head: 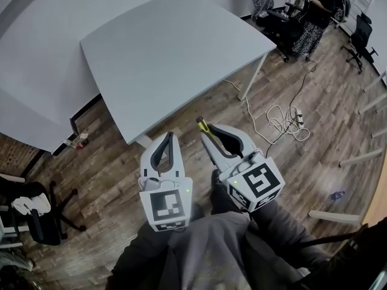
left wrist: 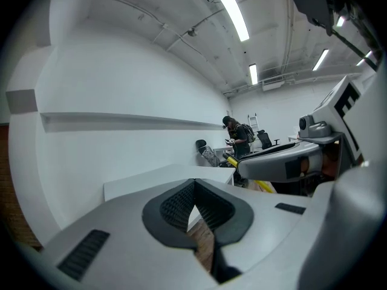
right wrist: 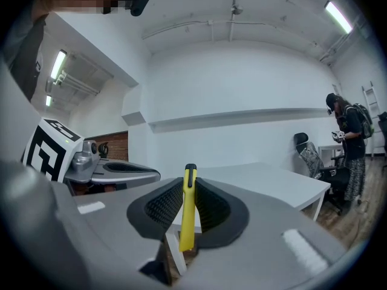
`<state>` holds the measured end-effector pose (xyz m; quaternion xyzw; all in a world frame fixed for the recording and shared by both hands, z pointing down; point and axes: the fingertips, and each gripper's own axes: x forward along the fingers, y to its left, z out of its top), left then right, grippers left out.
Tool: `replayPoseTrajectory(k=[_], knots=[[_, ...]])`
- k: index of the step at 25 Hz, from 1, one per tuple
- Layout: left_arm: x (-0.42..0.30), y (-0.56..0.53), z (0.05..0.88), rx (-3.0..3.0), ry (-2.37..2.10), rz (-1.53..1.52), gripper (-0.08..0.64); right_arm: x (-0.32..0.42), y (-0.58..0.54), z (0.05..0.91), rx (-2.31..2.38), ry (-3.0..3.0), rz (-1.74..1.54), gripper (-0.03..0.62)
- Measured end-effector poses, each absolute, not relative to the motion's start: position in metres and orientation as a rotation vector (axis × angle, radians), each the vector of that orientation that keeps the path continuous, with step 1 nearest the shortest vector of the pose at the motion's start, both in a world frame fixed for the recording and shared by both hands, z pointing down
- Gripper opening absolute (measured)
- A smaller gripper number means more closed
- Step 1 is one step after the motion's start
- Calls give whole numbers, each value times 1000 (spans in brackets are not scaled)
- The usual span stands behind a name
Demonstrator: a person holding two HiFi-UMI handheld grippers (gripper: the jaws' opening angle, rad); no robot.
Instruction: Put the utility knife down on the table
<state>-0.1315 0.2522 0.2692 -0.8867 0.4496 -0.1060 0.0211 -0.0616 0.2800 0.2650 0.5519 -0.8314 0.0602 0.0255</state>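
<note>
My right gripper (head: 213, 139) squeezes the yellow utility knife (head: 201, 124) tight. It is up in the air, just short of the table (head: 175, 53). My left gripper (head: 169, 139) is pinched together on nothing. I should reach forward, go low over the top, then let go softly.

Bright, even light fr. ceiling strips (left wrist: 233, 14); soft shadows, fisheye edges w/ dark corners.

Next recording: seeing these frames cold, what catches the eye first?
The yellow utility knife clamped between the right gripper's jaws stands out, held above the wood floor just short of the white table. Beside it, the left gripper is shut on nothing.
</note>
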Motion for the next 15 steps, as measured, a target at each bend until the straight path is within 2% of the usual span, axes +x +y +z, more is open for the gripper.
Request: replayPoseTrajectory(k=[15], knots=[[-49,114,285,-2714,1645,-494,2,25,142,265,1545,-2693,204,61]])
